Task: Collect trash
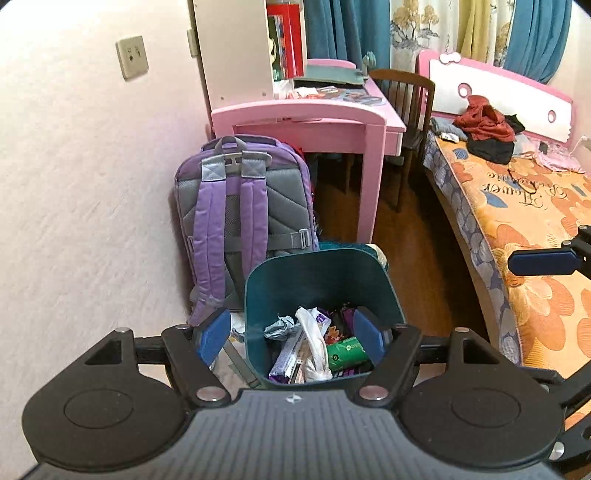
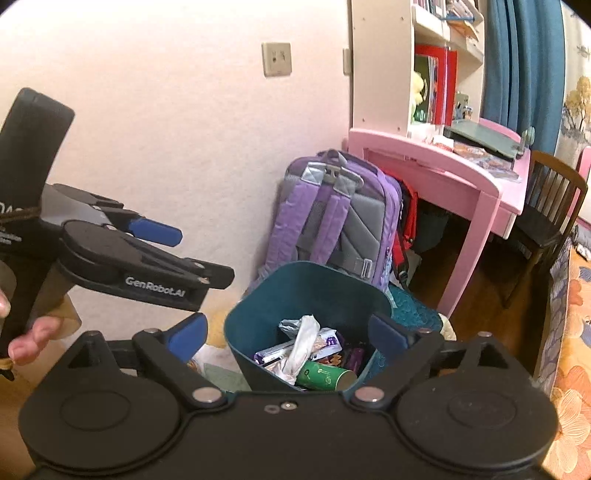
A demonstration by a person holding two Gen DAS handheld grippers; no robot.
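Two hand-held grippers hang over a teal trash bin [image 1: 319,280] on a bedroom floor, both with fingers spread wide and nothing between them. The left gripper [image 1: 291,336] looks down into the bin, its blue pads standing apart on either side of the opening; the right gripper [image 2: 290,330] frames the same bin from a little farther right, equally released and empty.

Inside the bin lies the collected trash: a crumpled white plastic bag [image 1: 314,343], a green can [image 2: 325,374] at the near right, a wad of grey paper [image 1: 279,326] toward the left wall, and purple wrappers [image 1: 286,360] pressed among them. All of it sits below the rim.

In the right wrist view, the left gripper's body enters from the left edge, with bare fingers of the person's hand [image 2: 31,338] curled under its handle.

Just behind the bin, a purple backpack [image 1: 242,221] stands upright against the pale wall [image 1: 92,184], straps facing out. Beside it, a pink desk [image 1: 310,122] carries papers and a dark folder on top, with a white bookshelf [image 2: 410,66] rising above. A wooden chair [image 1: 406,110] sits at the desk's far side. Along the right, a bed [image 1: 535,221] with an orange floral cover holds a heap of red and black clothes [image 1: 487,129] near its pink headboard. Blue curtains [image 1: 343,33] hang at the back.
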